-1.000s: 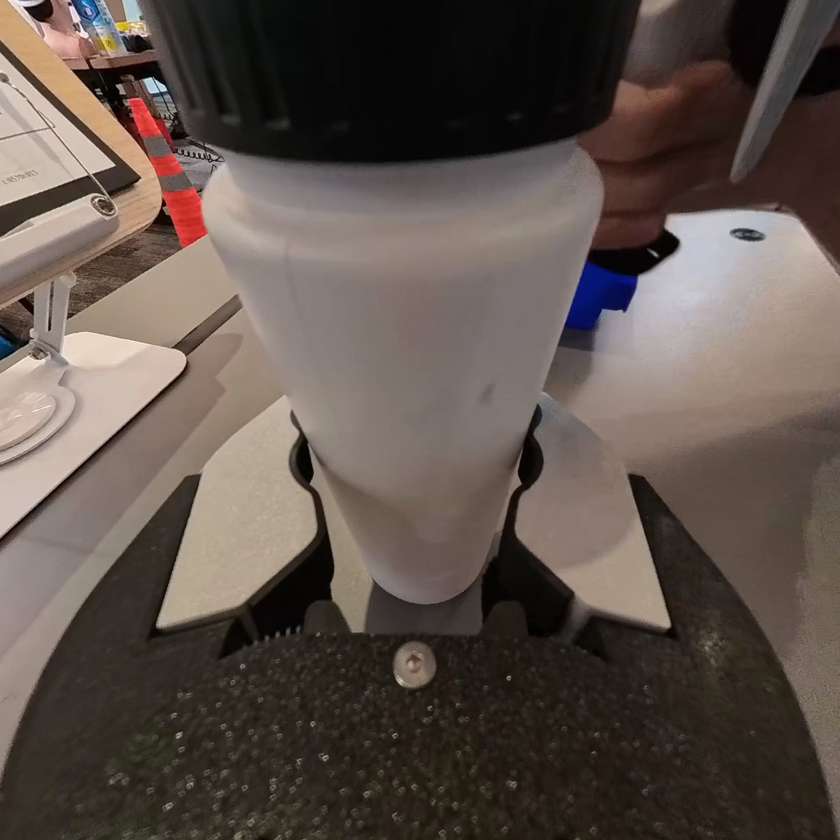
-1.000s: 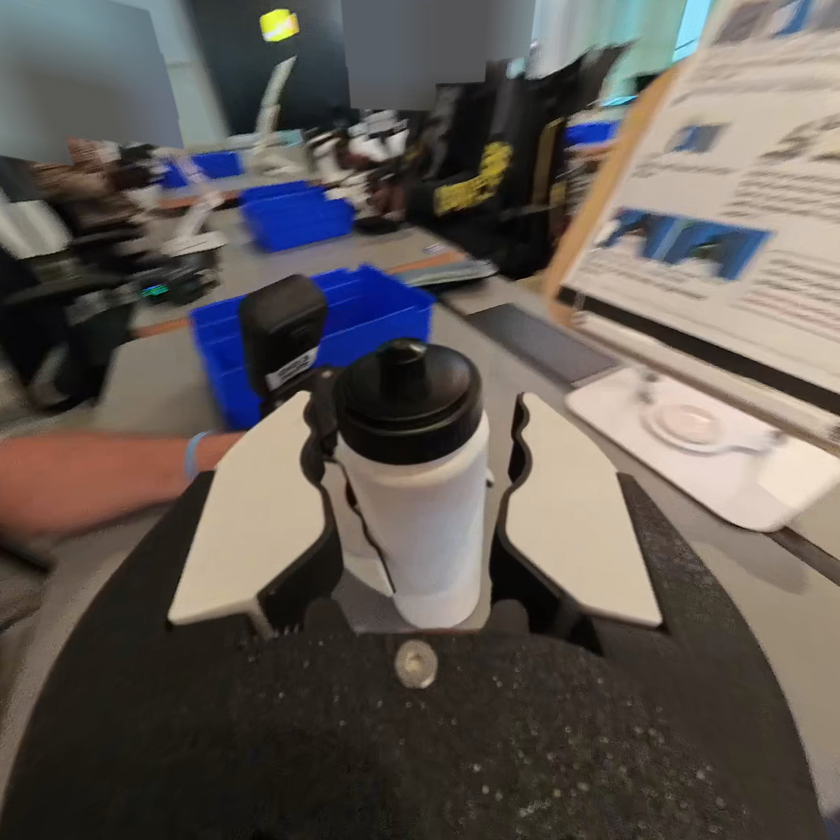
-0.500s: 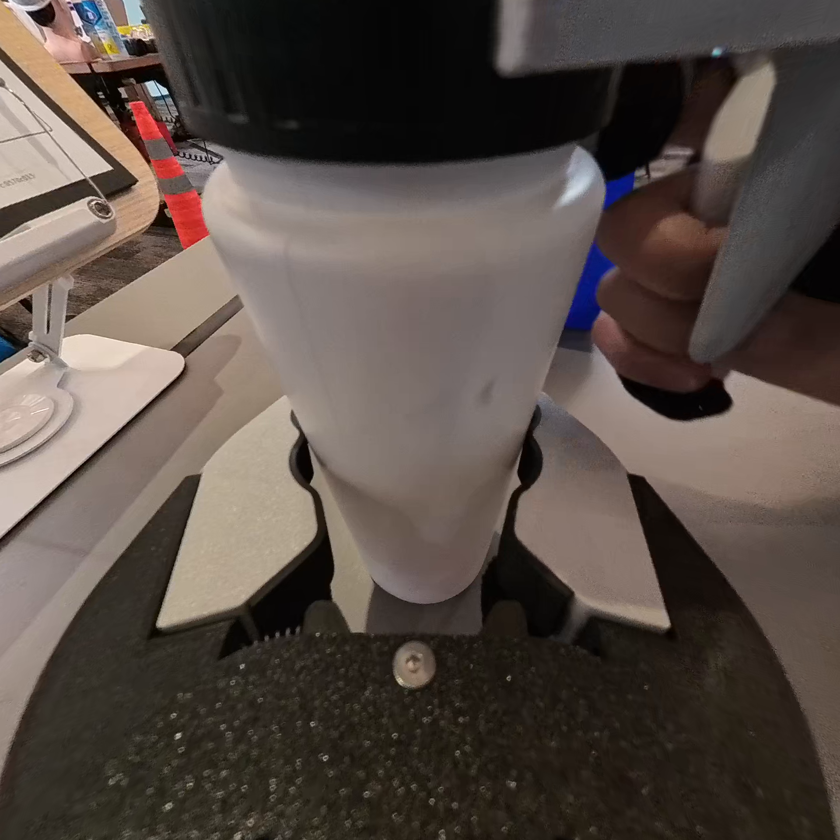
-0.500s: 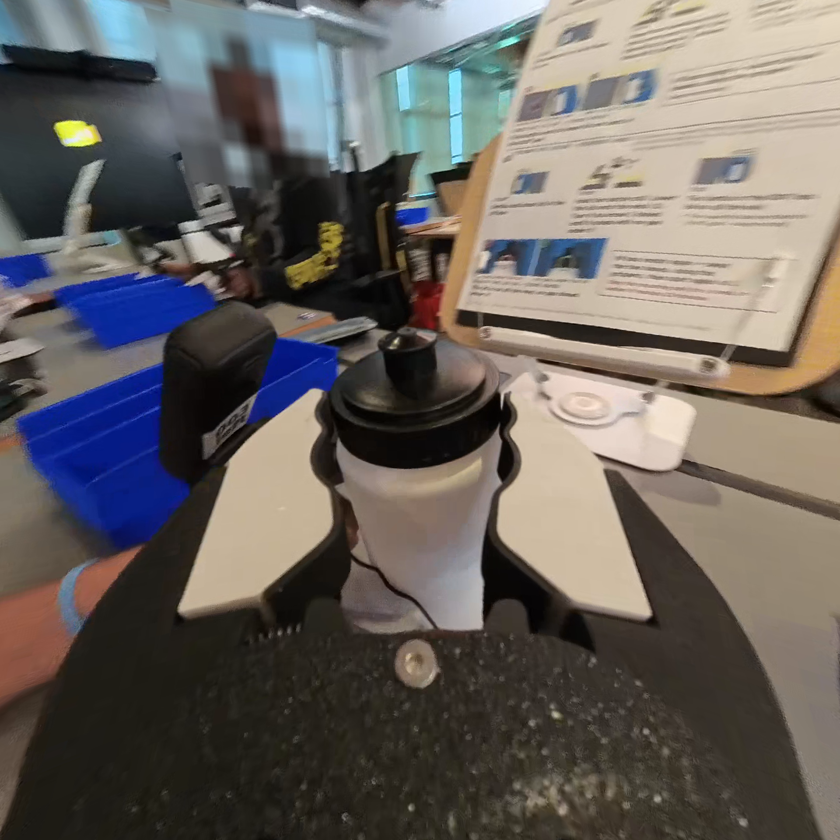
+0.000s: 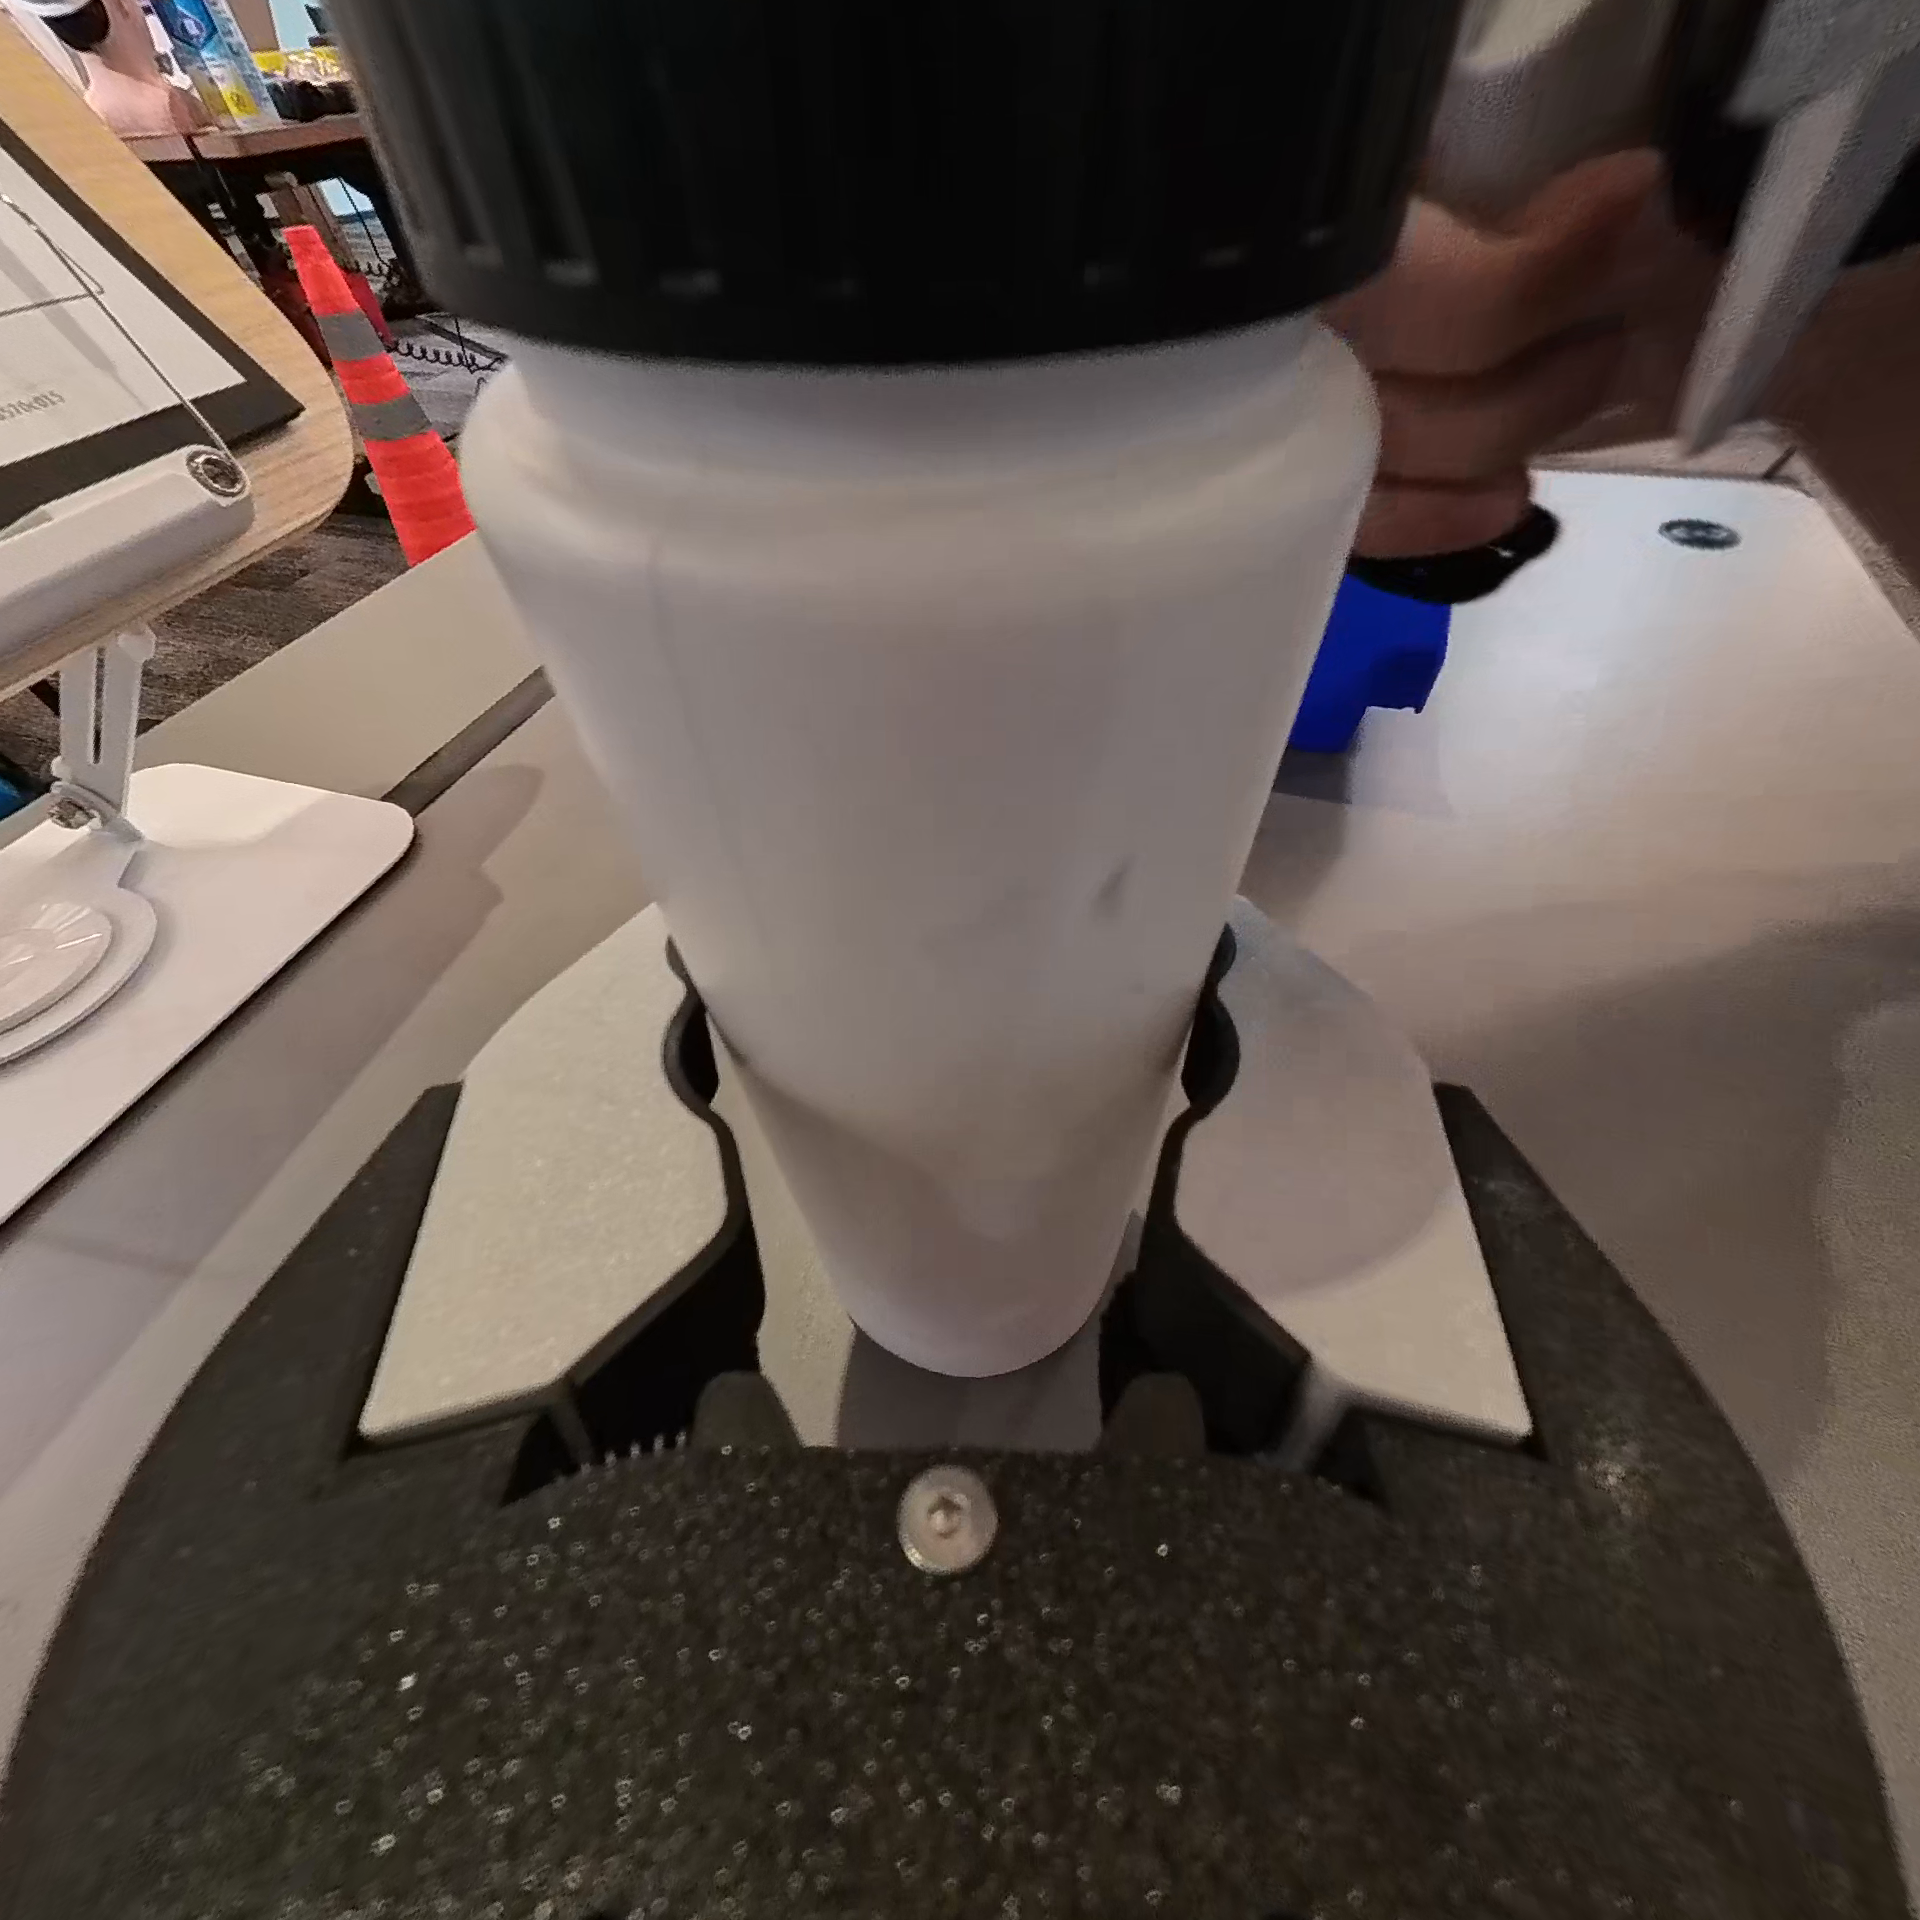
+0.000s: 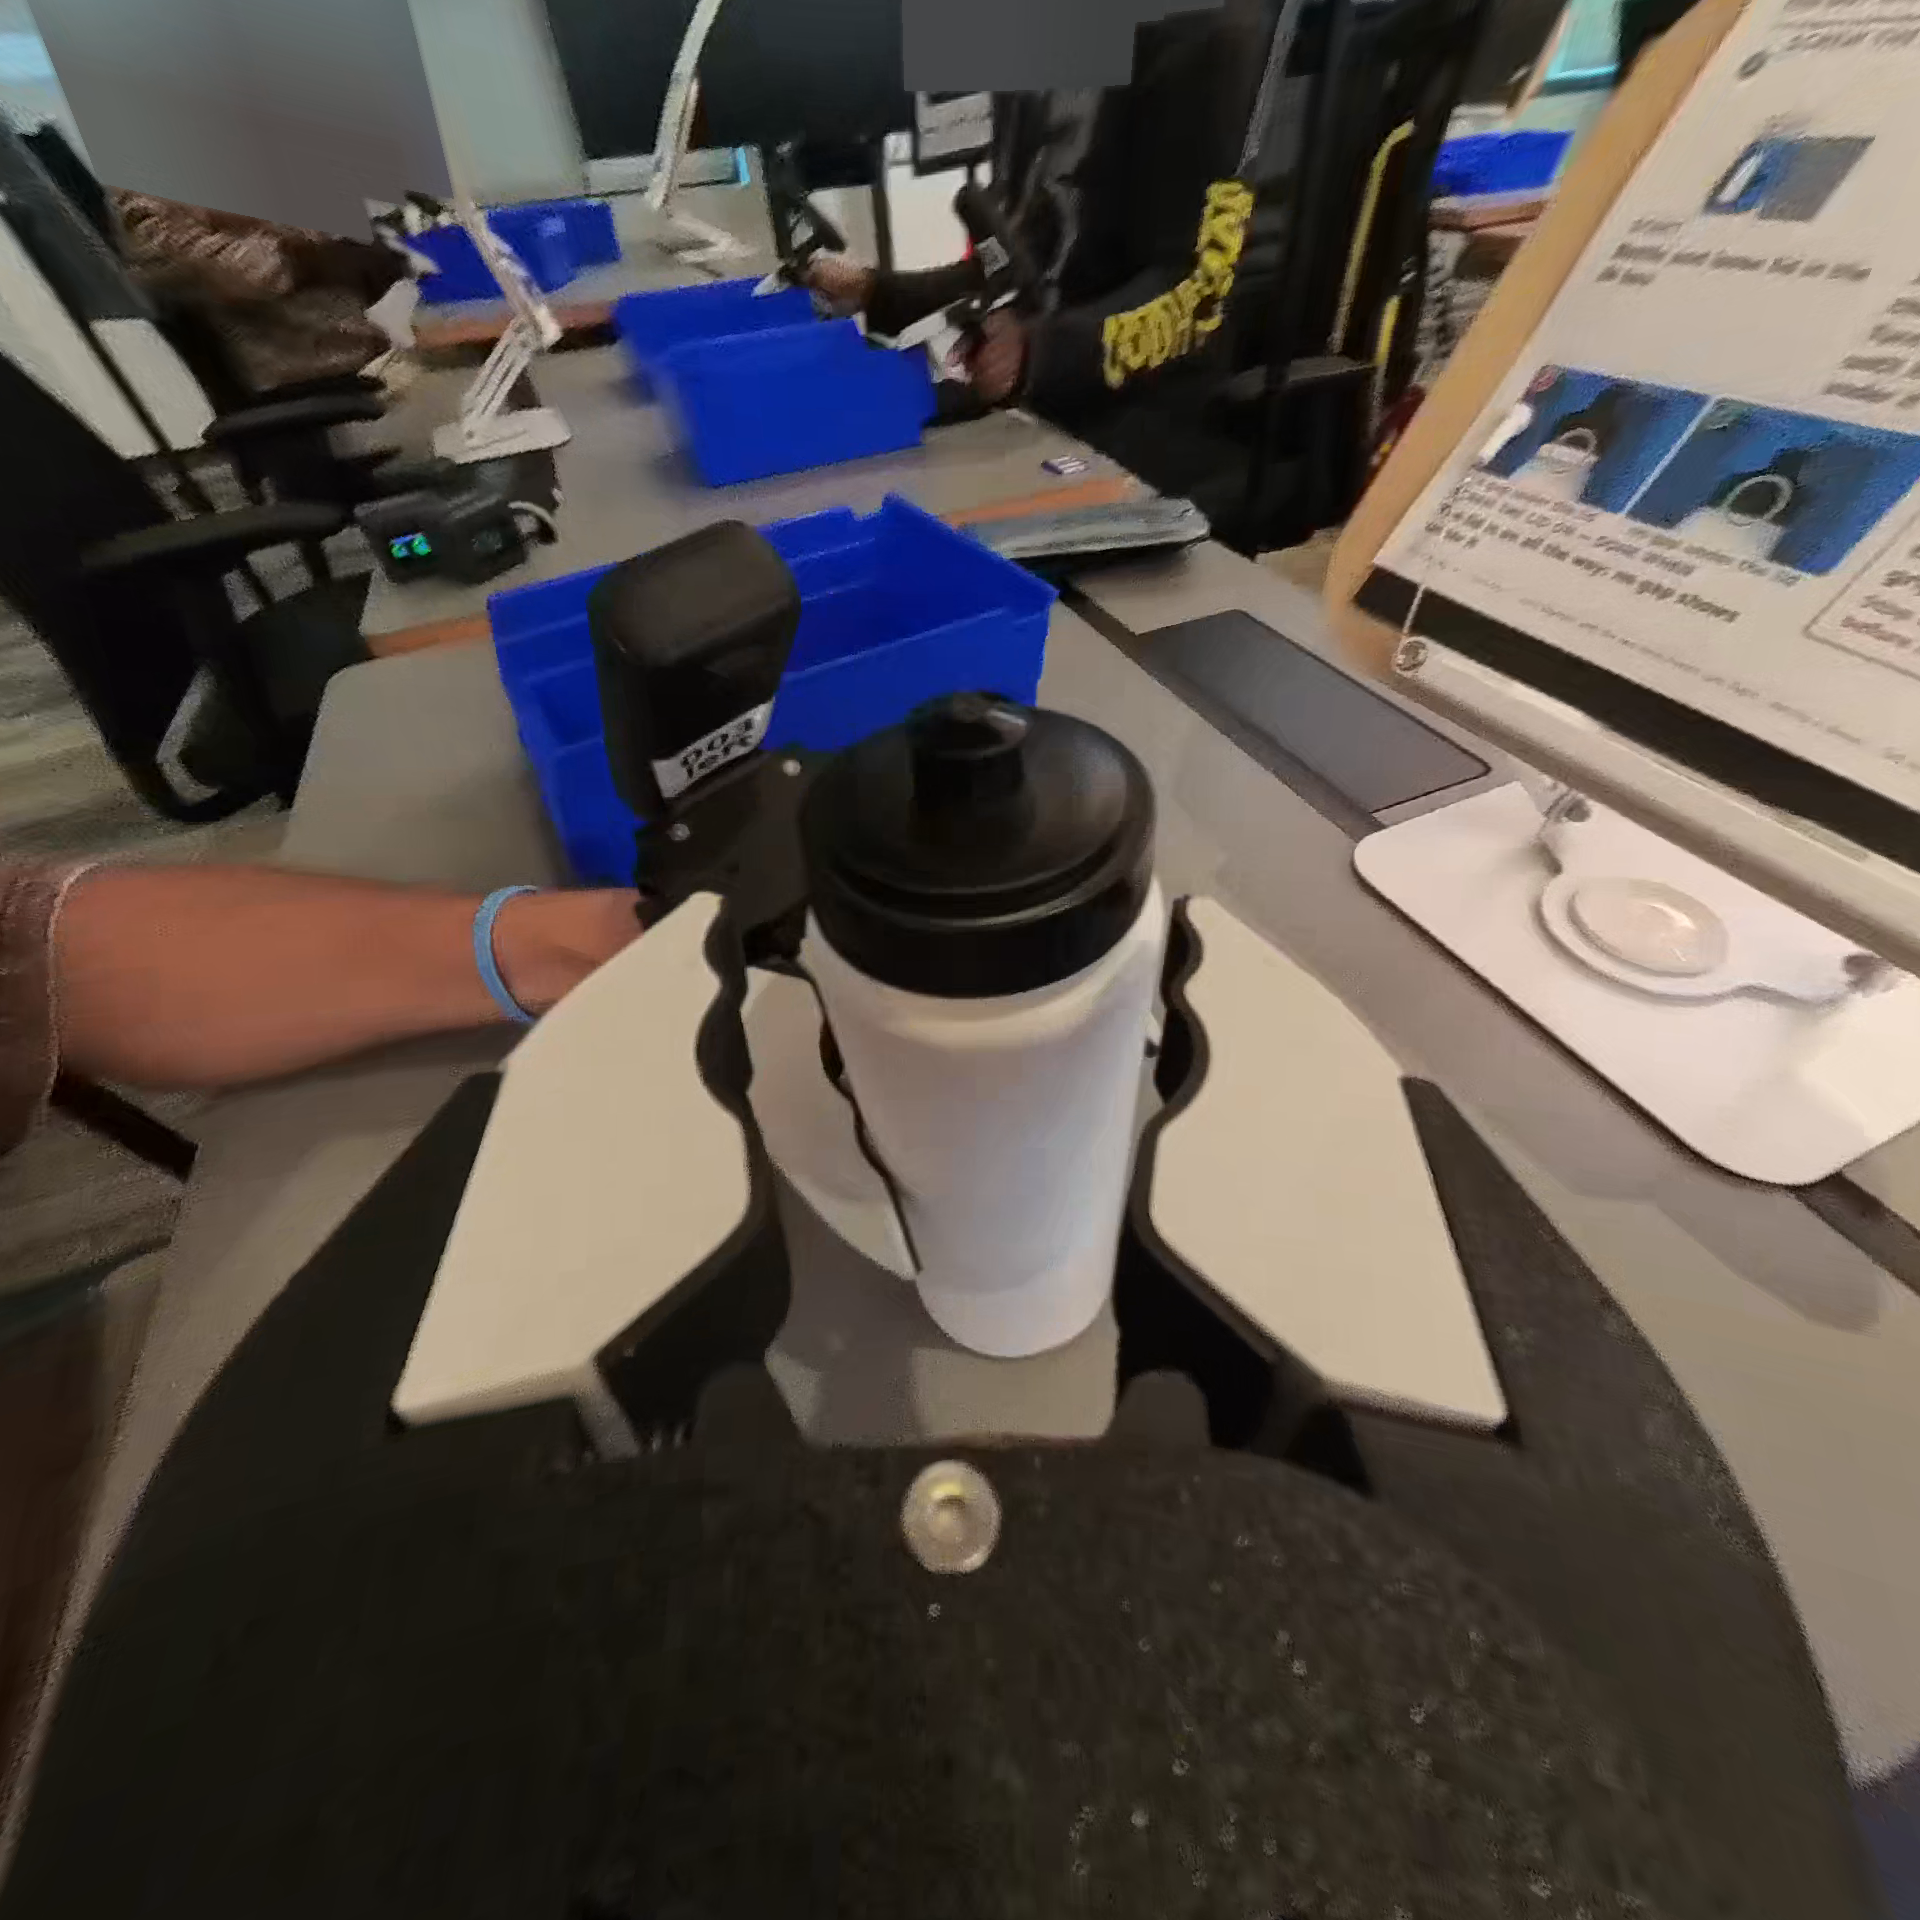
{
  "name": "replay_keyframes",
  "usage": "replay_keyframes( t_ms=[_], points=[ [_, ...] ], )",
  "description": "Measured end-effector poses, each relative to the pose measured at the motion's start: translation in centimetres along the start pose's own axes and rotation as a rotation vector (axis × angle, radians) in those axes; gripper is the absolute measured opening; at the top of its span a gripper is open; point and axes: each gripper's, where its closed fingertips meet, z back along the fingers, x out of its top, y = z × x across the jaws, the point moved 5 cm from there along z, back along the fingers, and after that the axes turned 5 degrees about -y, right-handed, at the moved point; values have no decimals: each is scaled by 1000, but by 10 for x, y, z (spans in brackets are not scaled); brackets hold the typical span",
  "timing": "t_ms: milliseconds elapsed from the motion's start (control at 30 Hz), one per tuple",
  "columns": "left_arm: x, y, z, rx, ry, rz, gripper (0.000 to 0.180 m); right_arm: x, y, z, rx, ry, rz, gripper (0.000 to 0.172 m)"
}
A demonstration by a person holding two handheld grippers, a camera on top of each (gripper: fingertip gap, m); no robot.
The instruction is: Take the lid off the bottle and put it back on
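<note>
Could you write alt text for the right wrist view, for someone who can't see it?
A white bottle with its black lid on stands on a grey table, between the open jaws of the right gripper, which do not touch it. The left gripper clasps the bottle from the far side, with a blue bin behind.

A white bottle (image 6: 987, 1132) wears a black lid (image 6: 977, 831); behind it sits a blue bin (image 6: 894, 623) on the grey tabletop (image 6: 1226, 748), beside an orange cone (image 5: 379, 405) striped grey
</note>
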Motion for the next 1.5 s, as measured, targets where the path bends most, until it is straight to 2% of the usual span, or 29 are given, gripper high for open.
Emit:
replay_keyframes(
  t_ms=[133, 267, 333, 500, 600, 700, 767, 833, 933, 1067, 1100, 1167, 1267, 1400, 1500],
  points=[
    [0, 0, 0, 2, 2, -3, 89, 0, -4, -13, 62, -24, -2, 72],
    [0, -1, -1, 1, 1, 3, 89, -3, -2, -15, -47, -72, -46, 68],
    [0, -1, -1, -1, -1, 3, 89, -5, 3, -14, -164, -132, -65, 68],
    [0, -3, -1, -2, 1, -3, 88, -11, 21, -20, -590, -273, -60, 68],
    [0, -3, -1, -4, 3, -3, 88, -11, 25, -24, -695, -280, -40, 68],
    [0, -3, -2, -5, 4, -6, 88, -7, 25, -16, -619, -238, -29, 68],
    [0, -3, -1, -6, 5, -6, 88, 2, 20, -2, -526, -238, 8, 74],
    [0, -3, -1, -6, 4, -6, 88, 10, 13, 7, -348, -193, -24, 67],
    [0, -3, -1, -5, 7, -8, 88, 11, 7, 9, -63, -14, -96, 70],
    [0, -3, -1, -5, 6, -9, 88, 10, -1, -2, 26, 59, -21, 68],
    [0, -3, -1, -4, 6, -8, 88, 5, 0, -8, 28, 86, -17, 72],
    [0, -2, -1, -1, 7, -2, 88, -1, -2, -14, -43, 119, 34, 68],
    [0, -1, 0, 0, 5, 4, 88, -3, 4, -16, -168, 38, -19, 68],
    [0, -3, -1, -7, 5, -7, 88, -10, 18, -20, -511, -163, -69, 68],
    [0, -6, -2, -10, 6, -23, 88, -14, 31, -24, -777, -222, -26, 68]
  ],
)
